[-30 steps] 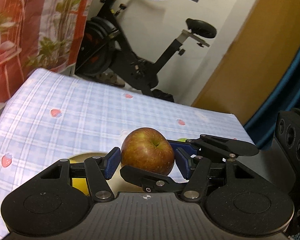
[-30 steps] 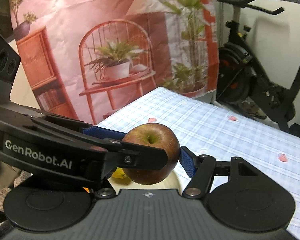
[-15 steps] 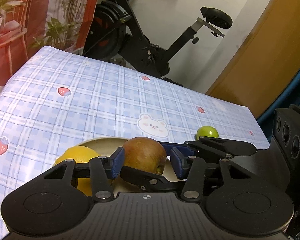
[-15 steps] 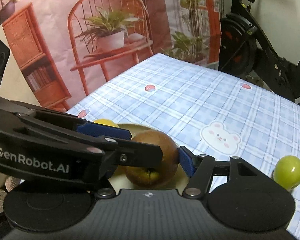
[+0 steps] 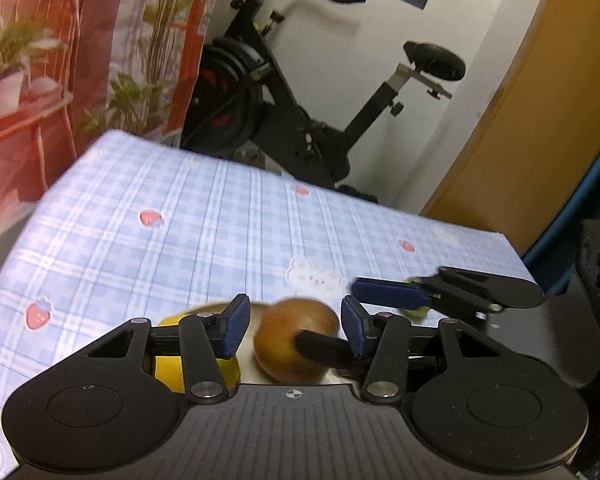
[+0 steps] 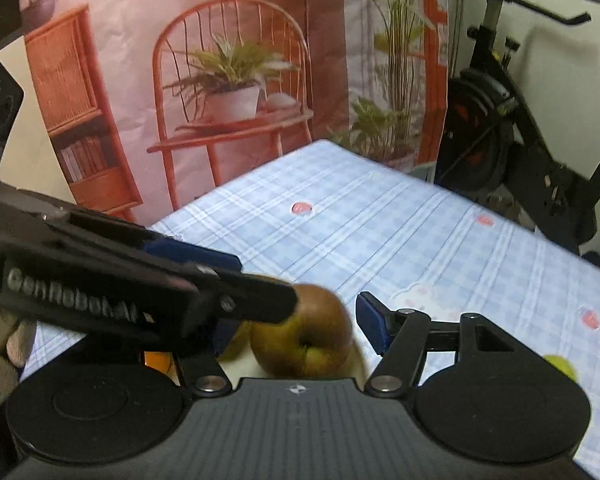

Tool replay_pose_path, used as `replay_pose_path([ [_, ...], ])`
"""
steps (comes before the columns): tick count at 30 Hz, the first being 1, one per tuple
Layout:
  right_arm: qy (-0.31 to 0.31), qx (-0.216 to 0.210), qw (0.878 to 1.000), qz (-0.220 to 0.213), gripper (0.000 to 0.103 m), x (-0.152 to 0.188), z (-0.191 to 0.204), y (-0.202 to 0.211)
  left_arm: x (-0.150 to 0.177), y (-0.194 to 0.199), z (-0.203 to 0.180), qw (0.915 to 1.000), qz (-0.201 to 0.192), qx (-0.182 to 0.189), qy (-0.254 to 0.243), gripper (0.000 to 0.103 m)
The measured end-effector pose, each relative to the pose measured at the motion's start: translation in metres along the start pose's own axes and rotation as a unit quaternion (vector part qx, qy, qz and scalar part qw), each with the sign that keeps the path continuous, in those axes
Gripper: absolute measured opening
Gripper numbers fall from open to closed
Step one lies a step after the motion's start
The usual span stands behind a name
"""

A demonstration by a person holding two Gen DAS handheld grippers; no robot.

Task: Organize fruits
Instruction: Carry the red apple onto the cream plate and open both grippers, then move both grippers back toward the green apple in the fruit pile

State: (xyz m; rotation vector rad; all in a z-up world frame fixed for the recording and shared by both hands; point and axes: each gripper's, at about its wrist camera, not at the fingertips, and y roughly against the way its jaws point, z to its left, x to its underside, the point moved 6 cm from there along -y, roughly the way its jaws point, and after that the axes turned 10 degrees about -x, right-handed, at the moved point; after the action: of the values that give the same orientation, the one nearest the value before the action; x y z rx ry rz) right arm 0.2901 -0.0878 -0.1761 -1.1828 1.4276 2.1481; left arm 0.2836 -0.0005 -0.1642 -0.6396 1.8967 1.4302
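Left wrist view: the left tongs (image 5: pixel 294 330) stand spread, their blue pads clear of the brownish apple (image 5: pixel 296 340) lying between them on the cream plate (image 5: pixel 248 364). A yellow fruit (image 5: pixel 172 364) sits at the apple's 9 o'clock. Right tongs (image 6: pixel 300 320) are likewise spread around the apple, not gripping. A green fruit (image 6: pixel 560 364) rests on the checked tabletop (image 6: pixel 380 232) at 3 o'clock.

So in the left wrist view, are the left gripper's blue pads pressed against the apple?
No, the left gripper is open, with visible gaps between its blue pads and the apple.
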Motion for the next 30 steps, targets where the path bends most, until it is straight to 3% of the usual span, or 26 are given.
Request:
replay_pose_path([
  [9, -0.049, 0.039, 0.995, -0.078, 0.065, 0.022, -0.050, 0.108, -0.006, 0.030, -0.036, 0.9991, -0.042, 0.006, -0.006, 0.052],
  [16, -0.120, 0.083, 0.979, -0.146, 0.066, 0.064, -0.083, 0.190, 0.011, 0.040, -0.070, 0.9985, -0.048, 0.010, -0.023, 0.052],
  [21, -0.156, 0.119, 0.966, -0.168, 0.066, 0.102, -0.093, 0.219, 0.027, 0.048, -0.087, 0.9982, -0.050, 0.001, -0.032, 0.053],
  [25, -0.182, 0.118, 0.958, -0.186, 0.066, 0.127, -0.083, 0.230, 0.045, 0.054, -0.096, 0.9977, -0.052, -0.021, -0.037, 0.053],
  [30, -0.180, 0.107, 0.965, -0.158, 0.066, 0.145, -0.060, 0.220, 0.073, 0.062, -0.099, 0.9975, -0.036, -0.041, -0.045, 0.053],
])
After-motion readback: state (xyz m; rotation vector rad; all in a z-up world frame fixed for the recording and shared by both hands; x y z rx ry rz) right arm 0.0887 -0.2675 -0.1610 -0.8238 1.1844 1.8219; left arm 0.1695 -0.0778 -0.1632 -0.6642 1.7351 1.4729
